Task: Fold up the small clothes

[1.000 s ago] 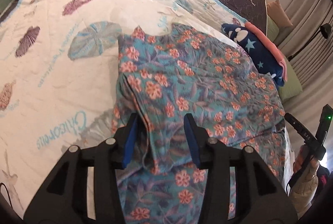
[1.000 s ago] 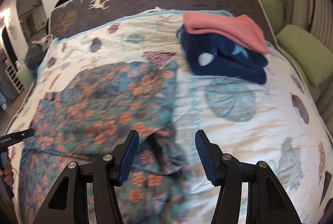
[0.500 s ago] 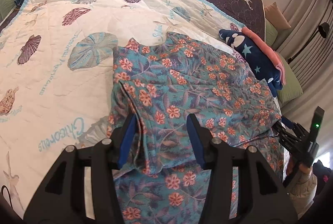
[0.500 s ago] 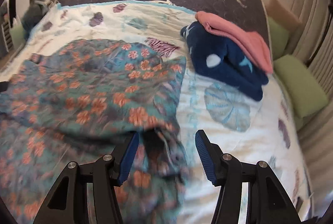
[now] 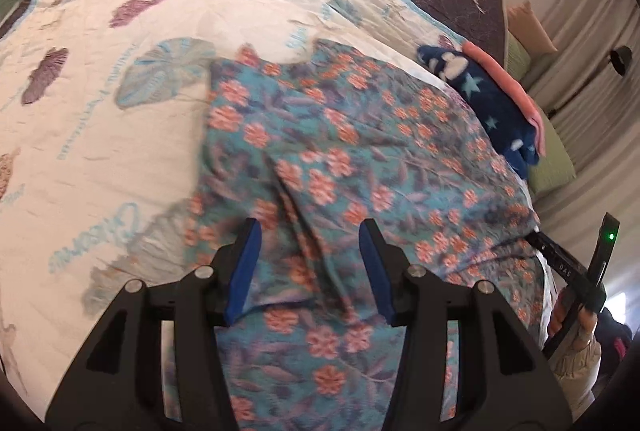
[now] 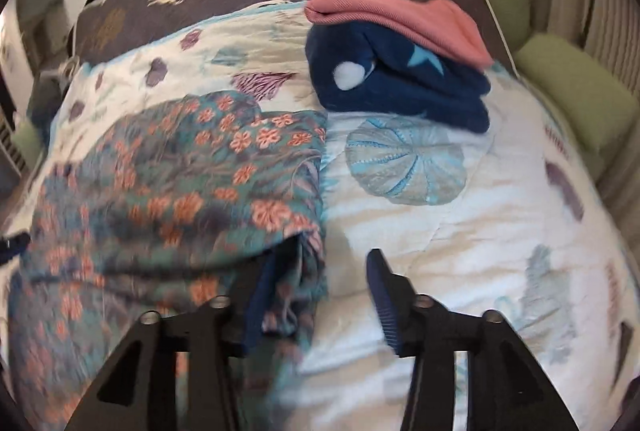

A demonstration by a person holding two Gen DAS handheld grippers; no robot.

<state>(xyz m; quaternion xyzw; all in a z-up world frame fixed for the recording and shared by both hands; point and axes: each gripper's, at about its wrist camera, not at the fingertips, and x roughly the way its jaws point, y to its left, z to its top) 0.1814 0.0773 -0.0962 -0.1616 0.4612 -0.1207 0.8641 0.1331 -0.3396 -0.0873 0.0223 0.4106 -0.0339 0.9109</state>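
Observation:
A teal garment with orange flowers [image 5: 340, 135] lies spread on the quilted bed, its near part folded over. My left gripper [image 5: 309, 231] hovers low over the fold's near left part. Its jaws are apart, and cloth lies under and between them without being pinched. In the right wrist view the garment [image 6: 180, 183] fills the left half. My right gripper [image 6: 323, 263] is at its right edge and its jaws are closing. A bunched edge of cloth rests against the left pad [image 6: 264, 295], while the right pad is over bare quilt.
A folded pile, navy star fleece under a pink piece [image 6: 400, 79], sits on the far right of the white shell-print quilt [image 6: 460, 231]. Green pillows [image 6: 576, 91] line the bed's right side. A hand [image 5: 576, 335] holds the other gripper at the garment's right edge.
My right gripper has come down and in toward the garment's right edge, and its jaws have narrowed. The left gripper has stayed in place, with its jaws slightly wider.

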